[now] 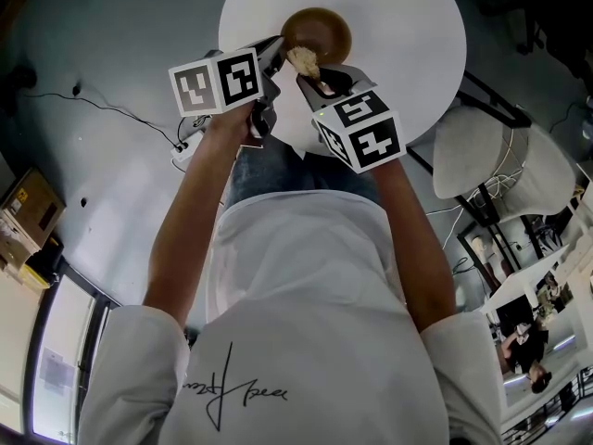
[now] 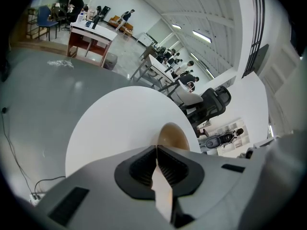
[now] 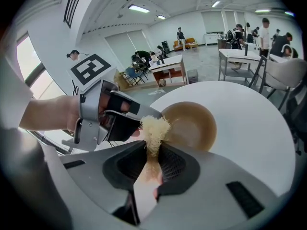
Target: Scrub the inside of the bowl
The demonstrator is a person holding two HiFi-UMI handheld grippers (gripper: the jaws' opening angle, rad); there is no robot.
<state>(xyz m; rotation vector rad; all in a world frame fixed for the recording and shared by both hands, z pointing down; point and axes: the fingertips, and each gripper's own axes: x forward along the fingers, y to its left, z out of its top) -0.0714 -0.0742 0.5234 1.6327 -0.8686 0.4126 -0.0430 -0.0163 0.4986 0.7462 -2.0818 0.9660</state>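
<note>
The only writing is a black cursive scrawl on the person's white shirt, low in the head view. It stands upside-down, perhaps a signature, and cannot be read. The left cube and right cube bear only square black-and-white patterns.

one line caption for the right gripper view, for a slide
Right gripper, jaws shut on a pale fibrous scrubber, at the rim of the brown bowl on a round white table

Head cam up high, looks steeply down. Each gripper cam rides close behind its jaws, facing far. All 3 share bowl & round table.
</note>
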